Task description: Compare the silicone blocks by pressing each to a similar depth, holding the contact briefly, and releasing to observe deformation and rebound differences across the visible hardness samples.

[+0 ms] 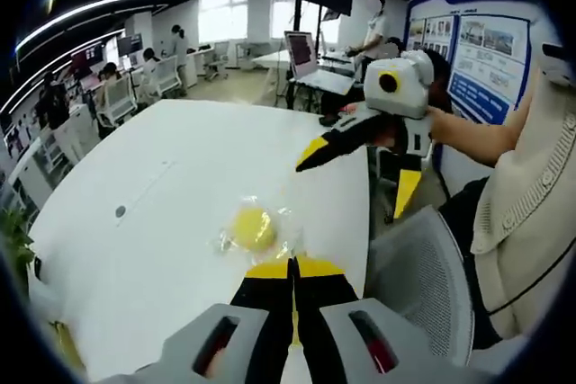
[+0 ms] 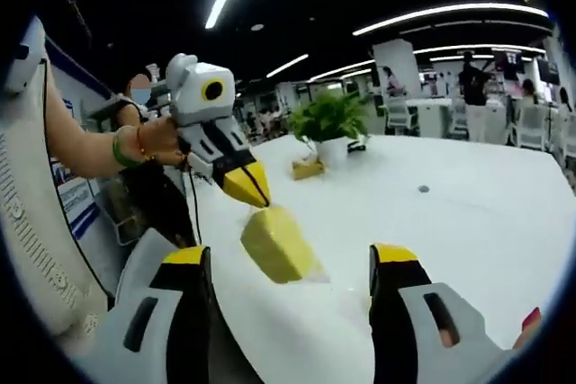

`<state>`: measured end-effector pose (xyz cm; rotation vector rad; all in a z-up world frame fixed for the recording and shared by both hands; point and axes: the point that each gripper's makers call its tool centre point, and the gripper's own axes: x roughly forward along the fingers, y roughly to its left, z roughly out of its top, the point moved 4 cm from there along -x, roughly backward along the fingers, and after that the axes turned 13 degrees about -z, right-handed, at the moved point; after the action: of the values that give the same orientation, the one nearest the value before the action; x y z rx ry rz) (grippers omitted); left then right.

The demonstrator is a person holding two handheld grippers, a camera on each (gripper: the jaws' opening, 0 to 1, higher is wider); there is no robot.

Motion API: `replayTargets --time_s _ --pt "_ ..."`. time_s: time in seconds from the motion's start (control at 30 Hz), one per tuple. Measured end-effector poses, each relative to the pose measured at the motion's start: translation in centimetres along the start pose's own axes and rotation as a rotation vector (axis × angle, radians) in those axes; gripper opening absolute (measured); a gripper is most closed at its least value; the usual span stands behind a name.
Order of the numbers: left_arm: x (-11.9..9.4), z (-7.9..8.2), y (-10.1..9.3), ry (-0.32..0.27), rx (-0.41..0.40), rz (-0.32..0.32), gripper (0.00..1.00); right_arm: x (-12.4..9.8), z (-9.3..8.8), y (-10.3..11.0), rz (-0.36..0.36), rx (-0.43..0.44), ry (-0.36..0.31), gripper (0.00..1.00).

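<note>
A yellow silicone block in clear plastic wrap lies near the white table's right edge. My left gripper is shut, and its yellow tips meet the near edge of the block's wrap. In the right gripper view the left gripper comes in from the left, its closed tip at the block's upper corner. The block looks tilted up on edge there. My right gripper is wide open with the block between and beyond its jaws, not touching them. It also shows as the right gripper hovering above the table edge.
A potted plant and a small yellow item stand at the table's far end. A grey mesh chair sits beside the table edge. A cable grommet marks the tabletop. People work at desks behind.
</note>
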<state>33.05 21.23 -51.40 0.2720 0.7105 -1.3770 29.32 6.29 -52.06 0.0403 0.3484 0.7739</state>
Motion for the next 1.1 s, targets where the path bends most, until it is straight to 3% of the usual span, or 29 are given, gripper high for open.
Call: replayTargets --time_s 0.37,0.73,0.8,0.83,0.87,0.9,1.03,1.1 --pt "0.0 -2.0 3.3 -0.024 -0.057 0.026 0.00 -7.7 -2.4 -3.6 -0.235 0.107 0.006 0.65" --pt "2.2 -4.4 7.3 -0.131 -0.218 -0.004 0.00 -9.6 -2.0 -4.7 -0.361 0.164 -0.017 0.64" --pt "2.2 -5.1 8.5 -0.144 -0.229 0.017 0.00 -9.8 -2.2 -5.0 -0.386 0.161 -0.007 0.64" --pt "2.0 -4.7 9.0 -0.213 -0.298 0.008 0.00 -9.9 -2.3 -5.1 -0.394 0.160 0.002 0.64" --pt "1.7 -4.9 9.5 -0.207 -0.290 0.016 0.00 -10.1 -2.6 -5.1 -0.407 0.160 0.020 0.64" --pt "1.2 -5.4 10.6 -0.182 -0.251 0.077 0.00 -10.2 -2.7 -5.1 -0.413 0.158 0.026 0.63" --pt "0.6 -6.4 12.7 -0.190 -0.281 0.108 0.00 -10.9 -3.1 -5.0 -0.440 0.185 0.022 0.61" --pt "0.5 -7.7 14.2 -0.173 -0.299 0.147 0.00 -11.0 -3.4 -5.0 -0.458 0.190 0.037 0.62"
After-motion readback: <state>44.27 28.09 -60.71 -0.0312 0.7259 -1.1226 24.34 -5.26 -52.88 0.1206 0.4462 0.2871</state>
